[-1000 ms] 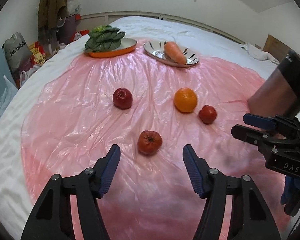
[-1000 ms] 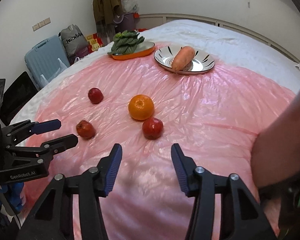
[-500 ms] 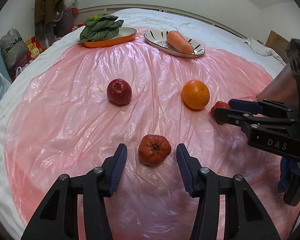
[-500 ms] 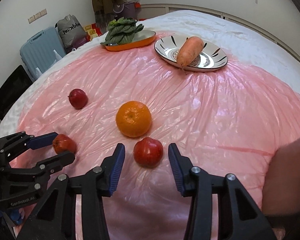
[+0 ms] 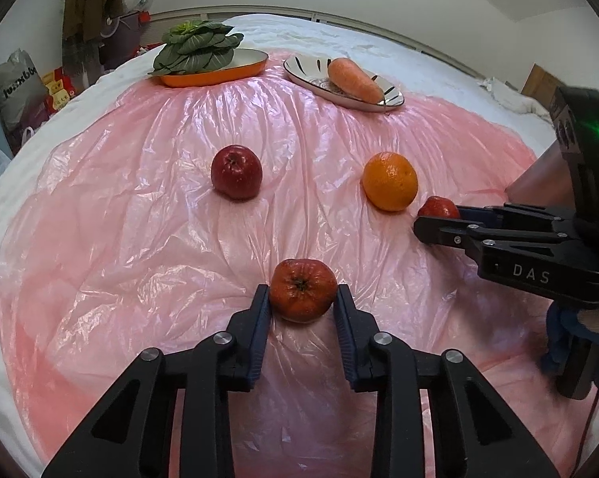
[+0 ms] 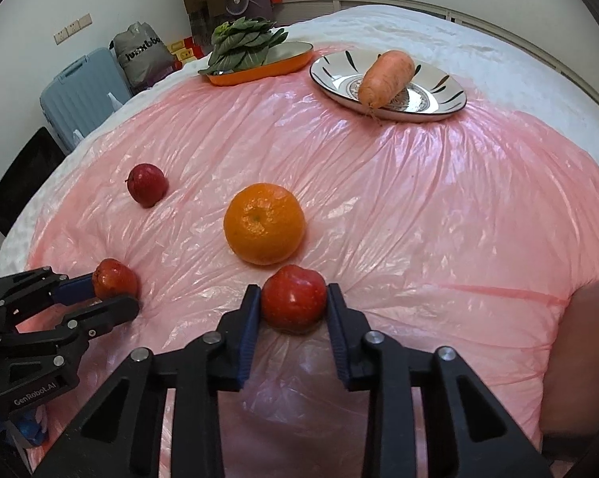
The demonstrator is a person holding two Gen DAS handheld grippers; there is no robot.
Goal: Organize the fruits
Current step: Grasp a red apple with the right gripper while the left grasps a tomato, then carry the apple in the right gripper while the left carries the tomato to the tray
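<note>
Left wrist view: your left claw (image 5: 301, 298) is clenched on the wrinkled tomato (image 5: 302, 294), pads flat on its two flanks, the fruit resting on the pink sheet (image 5: 140, 239) spread over the bed. That level, side-on grip makes sense, since the thing is squat and round with no real long axis. Its stem scar faces back at your camera, tilted slightly up. Beyond sit the dark apple (image 5: 236, 177) and the orange (image 5: 389, 181), well apart. At right, your right claw (image 5: 438, 219) grips a red fruit, mostly hidden.

Right wrist view: your right claw (image 6: 293, 306) is closed on the red apple (image 6: 293, 303), just this side of the orange (image 6: 264, 223), nearly touching it. Its top dimple points up and away. It looks not yet lifted. Far back, the carrot (image 6: 387, 77) lies on the plate (image 6: 442, 97), greens (image 6: 243, 42) in the orange dish (image 6: 283, 64) beside it.
</note>
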